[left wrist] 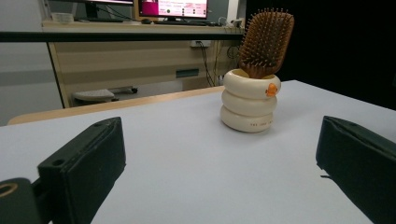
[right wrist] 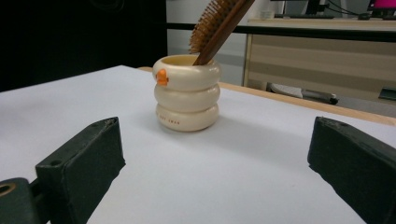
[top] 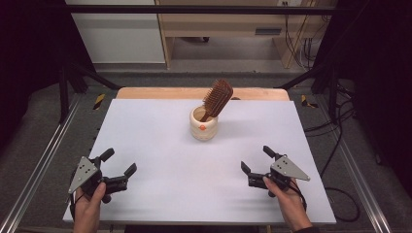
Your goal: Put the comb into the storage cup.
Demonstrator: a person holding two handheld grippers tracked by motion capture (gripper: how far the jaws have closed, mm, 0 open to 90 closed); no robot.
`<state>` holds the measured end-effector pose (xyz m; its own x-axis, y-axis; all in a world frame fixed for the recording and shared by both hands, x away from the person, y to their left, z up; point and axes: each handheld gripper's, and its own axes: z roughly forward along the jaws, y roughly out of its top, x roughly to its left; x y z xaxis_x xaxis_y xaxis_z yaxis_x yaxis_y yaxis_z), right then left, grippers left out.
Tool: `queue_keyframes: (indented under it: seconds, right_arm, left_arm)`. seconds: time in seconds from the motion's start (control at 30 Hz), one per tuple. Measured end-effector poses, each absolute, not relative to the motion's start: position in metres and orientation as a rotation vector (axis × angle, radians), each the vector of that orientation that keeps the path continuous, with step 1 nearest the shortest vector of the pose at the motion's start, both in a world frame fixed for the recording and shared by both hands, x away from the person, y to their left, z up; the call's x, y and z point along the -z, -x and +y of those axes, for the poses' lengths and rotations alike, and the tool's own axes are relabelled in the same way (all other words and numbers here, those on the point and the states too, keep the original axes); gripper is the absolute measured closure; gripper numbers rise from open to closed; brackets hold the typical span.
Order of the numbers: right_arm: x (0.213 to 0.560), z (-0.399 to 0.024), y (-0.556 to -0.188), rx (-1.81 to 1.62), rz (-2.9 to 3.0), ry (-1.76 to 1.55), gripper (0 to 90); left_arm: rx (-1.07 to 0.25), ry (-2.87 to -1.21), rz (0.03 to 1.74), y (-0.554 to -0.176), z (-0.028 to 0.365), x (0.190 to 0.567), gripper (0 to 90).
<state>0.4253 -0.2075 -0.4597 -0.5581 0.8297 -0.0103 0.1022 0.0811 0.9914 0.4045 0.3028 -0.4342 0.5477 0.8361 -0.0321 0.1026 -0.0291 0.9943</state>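
High view: brown bristled hairbrush (top: 217, 98) tilted in cream ringed cup (top: 203, 124); both hand-held grippers released.

Behind the white bench (top: 145, 141), at twelve o'clock, stands a wooden desk (top: 228, 24); grey floor (top: 43, 126) and black cables (top: 335, 131) lie around.

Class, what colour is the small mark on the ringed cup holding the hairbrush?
Orange, on the cream cup; clearest in the right gripper view.

A brown wooden hairbrush (top: 217, 99) is leaning handle-down in a cream ringed cup (top: 203, 125) that's sitting mid-table before me.
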Motion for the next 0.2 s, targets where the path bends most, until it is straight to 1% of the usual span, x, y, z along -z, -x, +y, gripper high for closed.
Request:
queue_keyframes:
  seconds: [0.2]
  right_arm:
    - [0.4635,-0.2158,-0.4211,-1.52,1.756,-0.927,3.5]
  left_arm:
    - [-0.717,-1.496,0.853,-0.4051,0.3043,0.4346,1.4]
